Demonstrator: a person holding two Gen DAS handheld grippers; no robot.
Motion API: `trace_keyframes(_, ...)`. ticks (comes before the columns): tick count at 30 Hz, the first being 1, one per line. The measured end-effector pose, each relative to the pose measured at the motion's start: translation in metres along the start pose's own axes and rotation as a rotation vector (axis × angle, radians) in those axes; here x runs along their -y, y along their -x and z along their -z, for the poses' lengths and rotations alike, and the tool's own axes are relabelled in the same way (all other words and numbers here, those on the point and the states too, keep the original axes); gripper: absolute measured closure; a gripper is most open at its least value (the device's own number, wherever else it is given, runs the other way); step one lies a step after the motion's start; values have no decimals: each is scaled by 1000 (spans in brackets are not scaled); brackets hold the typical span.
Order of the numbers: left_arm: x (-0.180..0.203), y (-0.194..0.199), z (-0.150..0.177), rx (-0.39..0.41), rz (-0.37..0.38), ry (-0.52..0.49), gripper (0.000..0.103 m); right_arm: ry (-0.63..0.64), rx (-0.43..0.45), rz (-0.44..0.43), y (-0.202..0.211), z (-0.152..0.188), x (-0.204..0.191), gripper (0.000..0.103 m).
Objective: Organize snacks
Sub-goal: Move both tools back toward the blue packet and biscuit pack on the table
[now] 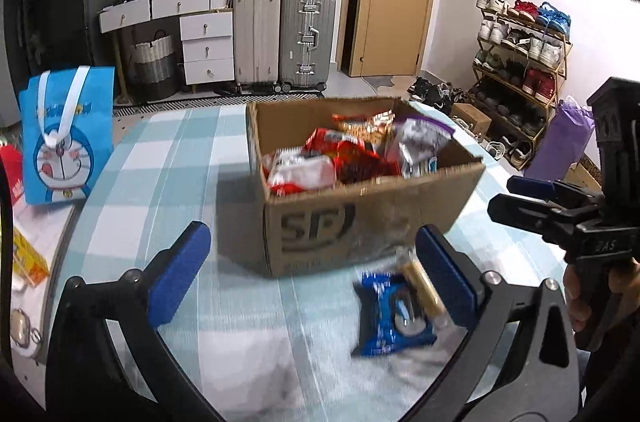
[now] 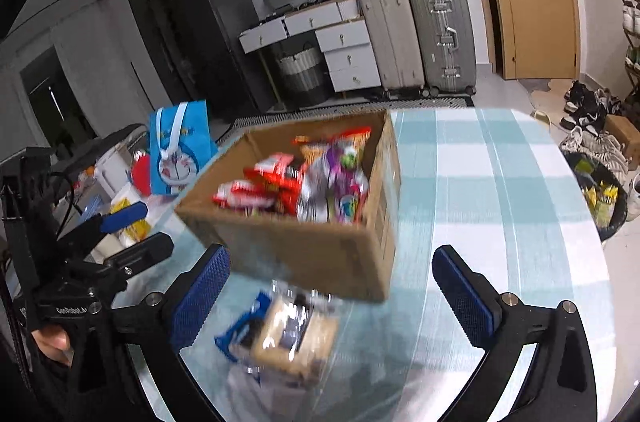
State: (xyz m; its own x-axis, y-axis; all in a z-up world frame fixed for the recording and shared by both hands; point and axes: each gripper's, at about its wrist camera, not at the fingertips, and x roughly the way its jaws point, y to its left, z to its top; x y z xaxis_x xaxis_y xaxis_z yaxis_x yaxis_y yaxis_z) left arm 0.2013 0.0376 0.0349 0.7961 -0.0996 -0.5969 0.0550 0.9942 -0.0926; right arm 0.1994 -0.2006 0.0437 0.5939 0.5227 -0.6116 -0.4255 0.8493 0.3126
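A brown cardboard box point(image 1: 360, 218) point(image 2: 304, 254) full of red, white and purple snack packets stands on the checked tablecloth. In front of it lie a blue biscuit packet point(image 1: 390, 318) point(image 2: 240, 326) and a clear pack of tan biscuits point(image 2: 294, 340) point(image 1: 422, 286), both loose on the cloth. My left gripper point(image 1: 316, 272) is open, its blue pads wide apart, the blue packet just inside its right finger. My right gripper point(image 2: 332, 296) is open too, above the tan pack without touching it. Each gripper shows in the other's view, at the edge point(image 1: 532, 198) point(image 2: 132, 226).
A blue cartoon tote bag point(image 1: 64, 138) point(image 2: 180, 146) stands left of the box, with yellow packets point(image 1: 28, 258) near the table's left edge. A bin point(image 2: 600, 198) with yellow packets sits on the floor at right. Suitcases, drawers, a shoe rack point(image 1: 524, 54) and a door lie beyond.
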Motion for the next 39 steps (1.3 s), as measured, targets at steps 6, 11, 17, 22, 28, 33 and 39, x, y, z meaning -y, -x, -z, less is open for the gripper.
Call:
trace_keyframes(6,-5,3,29,-33,-8,24,1,-5,-63,29,-6,27,-1,1)
trace_keyframes(11,-6,-5,41,-57,-18,19,1,-11,-83,19,-14,39,-3,1)
trace_keyframes(17,-3,-7,39,-62,-13,21,1,7,-116,31,-18,42,-5,1)
trace_keyframes(22,-4,-10,40,-67,-16,29,1,-6,-122,41,-24,45,-6,1)
trace_keyframes(28,-1,-14,47,-28,-30,10,1,26,-151,40,-37,51,-15,1)
trace_keyframes(33,-2,-20,52,-28,-18,12,1,26,-171,33,-45,55,-17,1)
trace_keyframes(39,-9,-29,56,-63,-15,50,1,4,-184,30,-53,58,-16,1)
